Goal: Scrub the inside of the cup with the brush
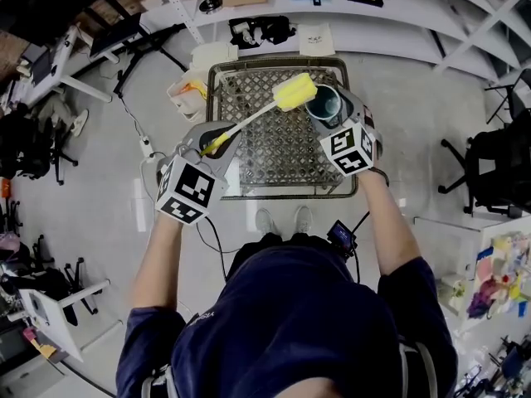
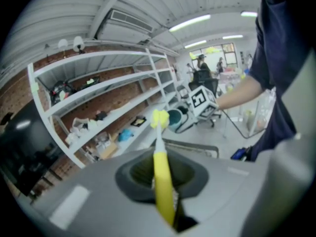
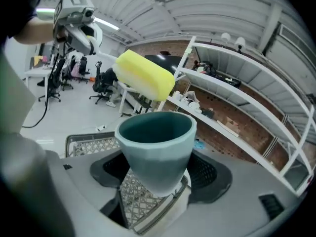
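The left hand-held gripper [image 1: 217,142] is closed tight on the brush [image 1: 294,92] handle. The right hand-held gripper [image 1: 330,116] clamps the cup [image 1: 323,102] by its base, mouth facing away. The sponge head hovers beside the rim, so an off-centre push could lever the cup loose.

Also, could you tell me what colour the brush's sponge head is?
The sponge head is pale yellow, clearest in the right gripper view.
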Demonstrator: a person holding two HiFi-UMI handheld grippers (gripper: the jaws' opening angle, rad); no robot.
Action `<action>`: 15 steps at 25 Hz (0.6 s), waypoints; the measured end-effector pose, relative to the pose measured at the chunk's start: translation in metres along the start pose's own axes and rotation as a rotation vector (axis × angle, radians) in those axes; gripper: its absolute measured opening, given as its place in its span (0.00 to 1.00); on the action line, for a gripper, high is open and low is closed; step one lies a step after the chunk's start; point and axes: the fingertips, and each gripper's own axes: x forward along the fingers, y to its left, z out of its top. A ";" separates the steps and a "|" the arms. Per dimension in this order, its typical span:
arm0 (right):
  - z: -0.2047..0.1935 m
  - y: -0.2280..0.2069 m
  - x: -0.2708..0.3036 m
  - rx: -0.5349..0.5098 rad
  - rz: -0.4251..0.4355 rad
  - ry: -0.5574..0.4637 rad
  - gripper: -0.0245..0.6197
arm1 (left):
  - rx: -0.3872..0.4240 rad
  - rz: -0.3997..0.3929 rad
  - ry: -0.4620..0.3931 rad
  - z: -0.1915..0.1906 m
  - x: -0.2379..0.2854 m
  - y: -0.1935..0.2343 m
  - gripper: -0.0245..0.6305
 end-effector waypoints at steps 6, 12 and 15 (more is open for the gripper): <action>0.025 0.002 -0.016 0.209 0.068 -0.142 0.57 | -0.124 0.065 -0.129 0.005 -0.006 0.023 0.08; 0.048 0.007 -0.038 0.460 0.185 -0.257 0.57 | -0.261 0.081 -0.215 -0.001 -0.002 0.031 0.08; 0.052 0.012 -0.046 0.540 0.222 -0.281 0.57 | -0.285 0.076 -0.222 -0.009 0.005 0.026 0.08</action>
